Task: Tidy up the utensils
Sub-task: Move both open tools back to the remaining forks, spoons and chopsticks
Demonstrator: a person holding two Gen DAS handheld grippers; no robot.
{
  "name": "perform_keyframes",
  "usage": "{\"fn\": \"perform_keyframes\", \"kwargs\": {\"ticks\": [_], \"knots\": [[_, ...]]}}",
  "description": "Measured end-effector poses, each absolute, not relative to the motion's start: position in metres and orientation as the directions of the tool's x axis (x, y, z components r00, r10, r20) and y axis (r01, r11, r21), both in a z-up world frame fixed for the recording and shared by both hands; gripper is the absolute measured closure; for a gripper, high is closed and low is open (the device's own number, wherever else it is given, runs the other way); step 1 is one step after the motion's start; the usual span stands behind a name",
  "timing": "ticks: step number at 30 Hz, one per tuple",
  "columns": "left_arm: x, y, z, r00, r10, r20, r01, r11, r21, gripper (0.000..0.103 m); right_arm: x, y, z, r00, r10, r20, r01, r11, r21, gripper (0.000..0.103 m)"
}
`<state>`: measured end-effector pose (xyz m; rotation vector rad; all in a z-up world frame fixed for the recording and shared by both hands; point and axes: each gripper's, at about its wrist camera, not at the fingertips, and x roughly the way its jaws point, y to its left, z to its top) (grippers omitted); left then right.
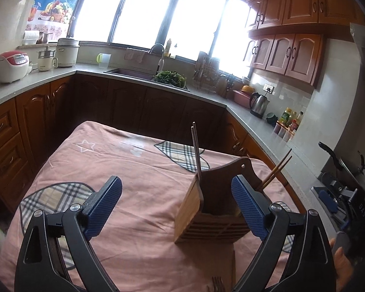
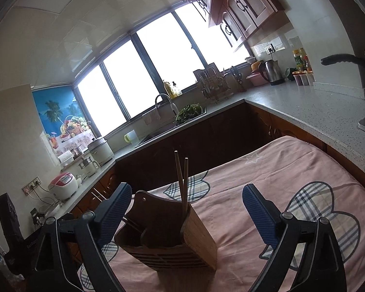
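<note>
Evidently both tongs, left (image 1: pixel 176 209) and right (image 2: pixel 186 214), hung spread and empty before the wooden utensil holder (image 1: pixel 206 216), whose chopsticks (image 1: pixel 196 150) stood sorted; perhaps forks (image 1: pixel 216 287) lay beneath.

Slatted wooden holder (image 1: pixel 211 209), matt grain, with wooden chopsticks (image 1: pixel 196 150). Soft pink cloth (image 1: pixel 124 160) underneath — creased, checked patches. Textured blue pads (image 1: pixel 104 206) on matt black plastic arms.

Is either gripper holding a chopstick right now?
No: the left gripper and right gripper both have open, empty jaws, and the chopsticks stand in the wooden holder.
</note>
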<state>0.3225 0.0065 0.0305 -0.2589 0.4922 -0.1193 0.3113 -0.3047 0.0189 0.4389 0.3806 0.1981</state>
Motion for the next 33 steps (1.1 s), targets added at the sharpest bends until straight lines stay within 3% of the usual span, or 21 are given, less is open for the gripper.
{"fn": "perform_keyframes", "kwargs": {"ticks": [9,33], "knots": [[0.272,0.01,0.01,0.828,-0.193,-0.526,0.062,0.965,-0.256,0.009,0.26,-0.306,0.014,0.887,0.289,-0.361,-0.105,0.886,0.452,0.008],[0.187,0.014,-0.042,0.753,-0.231,-0.617,0.062,0.957,-0.282,0.009,0.162,-0.31,-0.037,0.826,0.283,-0.487,-0.049,0.898,0.438,0.008]]}}
